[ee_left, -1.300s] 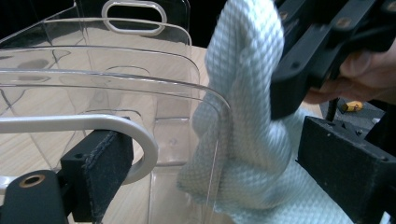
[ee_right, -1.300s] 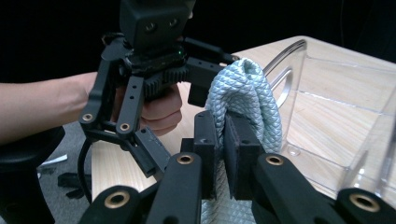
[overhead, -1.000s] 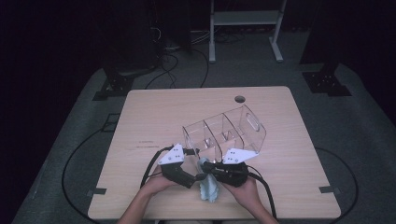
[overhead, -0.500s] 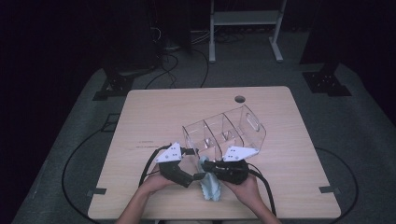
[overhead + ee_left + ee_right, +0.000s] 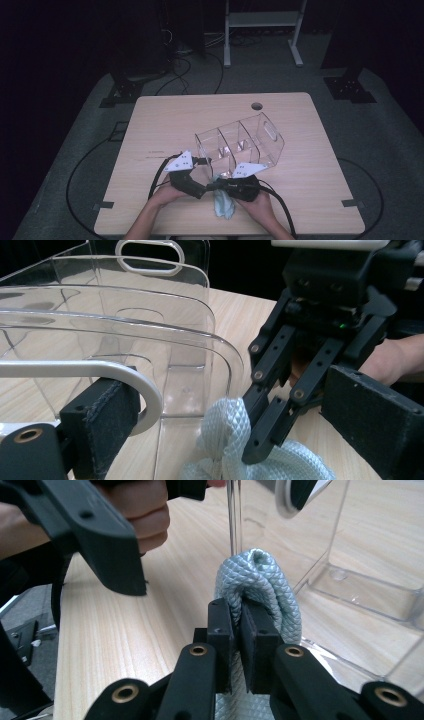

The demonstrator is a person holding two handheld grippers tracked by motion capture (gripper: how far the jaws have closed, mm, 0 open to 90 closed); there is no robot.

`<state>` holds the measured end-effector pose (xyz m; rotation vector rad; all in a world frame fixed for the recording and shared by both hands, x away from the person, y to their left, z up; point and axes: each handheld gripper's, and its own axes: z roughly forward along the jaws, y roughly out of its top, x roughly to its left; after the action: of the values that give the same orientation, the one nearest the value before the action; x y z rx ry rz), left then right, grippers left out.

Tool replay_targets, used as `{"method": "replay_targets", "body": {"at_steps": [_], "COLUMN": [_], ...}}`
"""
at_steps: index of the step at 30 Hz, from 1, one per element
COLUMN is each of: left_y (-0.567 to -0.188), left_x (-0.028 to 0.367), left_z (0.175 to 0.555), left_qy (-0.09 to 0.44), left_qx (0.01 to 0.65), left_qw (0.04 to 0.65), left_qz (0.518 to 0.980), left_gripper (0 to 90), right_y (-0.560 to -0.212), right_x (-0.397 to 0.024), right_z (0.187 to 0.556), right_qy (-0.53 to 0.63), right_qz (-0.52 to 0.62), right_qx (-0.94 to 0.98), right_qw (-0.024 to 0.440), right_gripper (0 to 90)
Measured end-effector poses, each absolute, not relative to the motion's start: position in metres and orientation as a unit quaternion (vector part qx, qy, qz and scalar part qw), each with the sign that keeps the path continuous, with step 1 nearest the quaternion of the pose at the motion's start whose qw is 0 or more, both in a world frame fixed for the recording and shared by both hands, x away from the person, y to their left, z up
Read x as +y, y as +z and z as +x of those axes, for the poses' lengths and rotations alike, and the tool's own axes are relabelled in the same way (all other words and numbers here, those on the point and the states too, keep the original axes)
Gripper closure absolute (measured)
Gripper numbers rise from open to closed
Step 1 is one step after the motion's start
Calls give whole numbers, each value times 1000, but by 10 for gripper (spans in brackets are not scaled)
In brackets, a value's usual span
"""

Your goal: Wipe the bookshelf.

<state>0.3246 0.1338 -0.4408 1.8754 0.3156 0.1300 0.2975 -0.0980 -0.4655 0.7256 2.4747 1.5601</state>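
A clear plastic organizer (image 5: 240, 142) with several compartments lies tilted on the wooden table (image 5: 165, 125). My right gripper (image 5: 216, 186) points left at the organizer's near end and is shut on a pale blue woven cloth (image 5: 223, 204). In the right gripper view the pads (image 5: 260, 635) pinch a fold of the cloth (image 5: 260, 575) beside the organizer's wall (image 5: 360, 590). My left gripper (image 5: 201, 161) is open at the organizer's near left corner. In the left gripper view its left pad (image 5: 100, 420) sits behind the organizer's handle rim (image 5: 145, 390), and the right gripper (image 5: 260, 440) holds the cloth (image 5: 225, 430) in front.
A round cable hole (image 5: 256, 106) sits near the table's far edge. Black cables (image 5: 160, 175) trail from both grippers over the front edge. The hand holding the left gripper (image 5: 145, 515) is close to the right gripper. Dark stands and a white frame (image 5: 260, 20) are on the floor beyond.
The right gripper with the cloth has dipped slightly toward the table. The left gripper and the organizer have stayed where they were.
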Motion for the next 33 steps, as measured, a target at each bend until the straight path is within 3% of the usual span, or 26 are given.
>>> {"method": "replay_targets", "body": {"at_steps": [5, 13, 20, 27, 33], "left_y": [-441, -442, -441, -441, -440], "left_x": [133, 133, 133, 133, 134], "left_z": [325, 326, 326, 325, 323], "left_qy": [51, 51, 51, 56, 81], "left_qx": [137, 140, 142, 143, 144], "left_qw": [578, 578, 578, 575, 567], "left_qz": [803, 802, 802, 804, 807], "left_gripper": [83, 83, 85, 86, 112], "right_y": [-449, -481, -467, -483, -469], "right_x": [-100, -91, -94, -90, -112], "right_z": [293, 301, 297, 303, 296], "right_qy": [540, 488, 512, 485, 505], "right_qz": [231, 254, 247, 259, 258], "right_qx": [806, 833, 820, 834, 821], "right_qw": [80, 54, 68, 51, 64], "right_gripper": [835, 834, 835, 833, 835]}}
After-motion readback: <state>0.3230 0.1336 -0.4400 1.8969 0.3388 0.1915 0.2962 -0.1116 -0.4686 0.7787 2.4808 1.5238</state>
